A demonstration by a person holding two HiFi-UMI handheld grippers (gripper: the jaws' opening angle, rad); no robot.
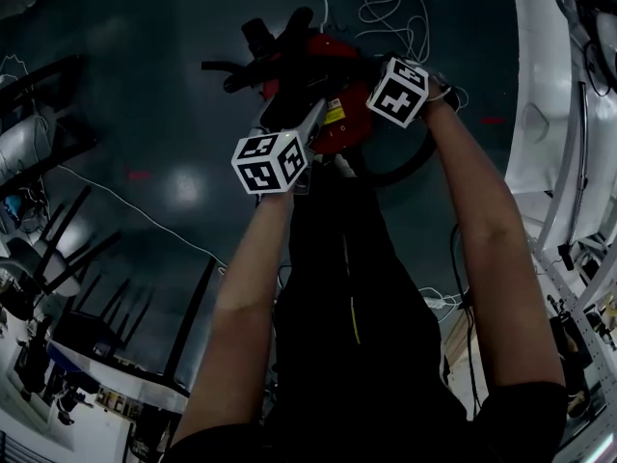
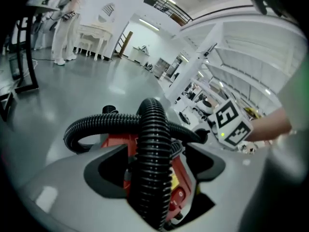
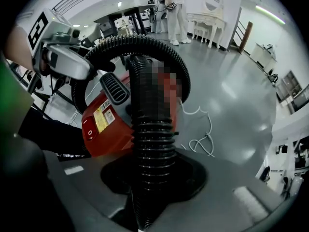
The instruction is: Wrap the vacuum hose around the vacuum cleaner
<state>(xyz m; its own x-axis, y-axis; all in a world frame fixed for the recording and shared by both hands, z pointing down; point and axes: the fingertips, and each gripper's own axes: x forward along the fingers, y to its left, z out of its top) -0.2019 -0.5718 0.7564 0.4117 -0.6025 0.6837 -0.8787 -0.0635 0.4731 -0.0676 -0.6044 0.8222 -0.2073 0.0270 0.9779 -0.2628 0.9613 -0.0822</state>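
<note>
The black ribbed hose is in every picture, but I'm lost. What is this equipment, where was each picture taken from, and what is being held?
No robot here: a person holds a two-jaw hand-held gripper in each hand. The dark picture comes from a camera on the person's head, looking down at a red vacuum cleaner on the floor. The other two come from cameras riding on those hand-held grippers. The right hand-held gripper is clamped on the hose. The left hand-held gripper has another stretch between its jaws, seemingly not squeezed.
</note>
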